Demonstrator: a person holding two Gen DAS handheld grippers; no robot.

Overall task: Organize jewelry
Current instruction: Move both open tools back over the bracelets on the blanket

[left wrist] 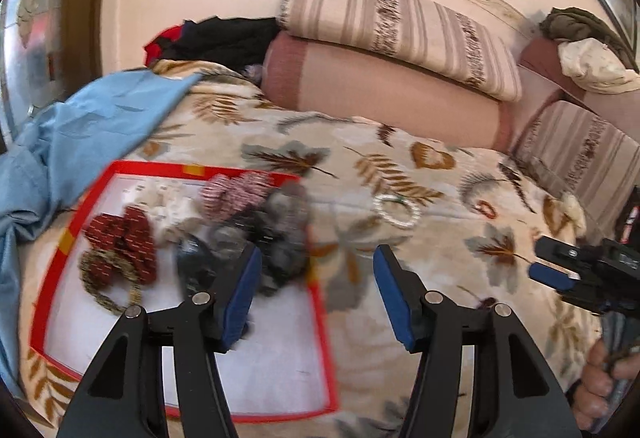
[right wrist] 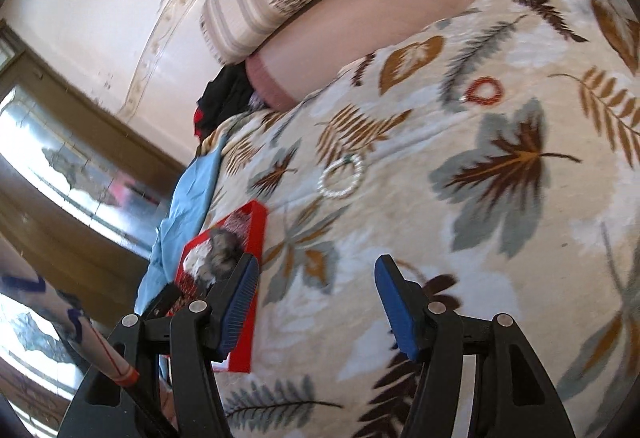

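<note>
A red-rimmed white tray [left wrist: 316,302] lies on the leaf-print bedspread and holds several bracelets and scrunchies: dark red ones [left wrist: 124,234], a pink-white one [left wrist: 236,192] and grey-black ones [left wrist: 280,234]. A white pearl bracelet [left wrist: 397,210] lies loose on the spread beyond the tray; it also shows in the right wrist view [right wrist: 341,176]. A small red bead bracelet [left wrist: 486,209] lies farther right, and in the right wrist view [right wrist: 485,91]. My left gripper [left wrist: 316,286] is open and empty over the tray's right edge. My right gripper [right wrist: 316,290] is open and empty above the spread; it shows in the left wrist view [left wrist: 556,270].
A blue cloth [left wrist: 80,142] lies left of the tray. Striped cushions [left wrist: 400,22] and a pink bolster [left wrist: 380,94] line the wall behind. Dark clothes [left wrist: 224,38] are piled at the back. The tray also shows in the right wrist view [right wrist: 256,234].
</note>
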